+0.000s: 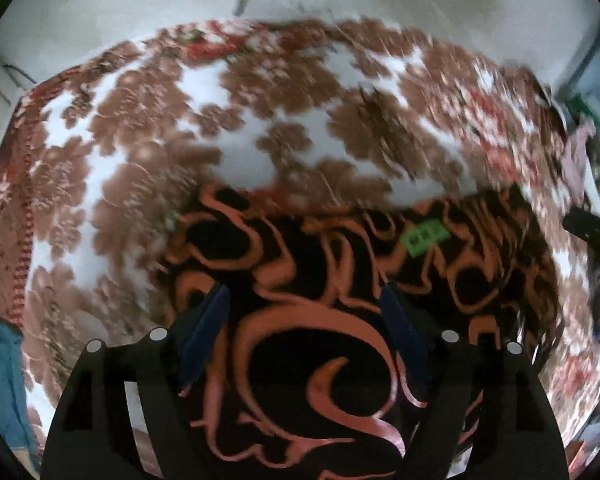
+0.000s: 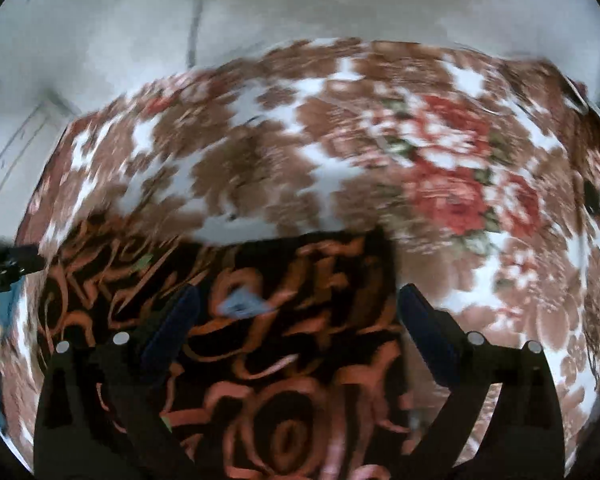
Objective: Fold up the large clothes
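Garment: we see a black-and-orange cloth lying on the floral blanket.
Left gripper: open wide over the cloth — holding nothing.
Right gripper: likewise spread, empty.

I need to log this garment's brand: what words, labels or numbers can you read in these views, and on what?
No text is legible.
Green tag on the black and orange garment: dark marks, too blurred to read.
Grey tag on the same garment: too blurred to read.
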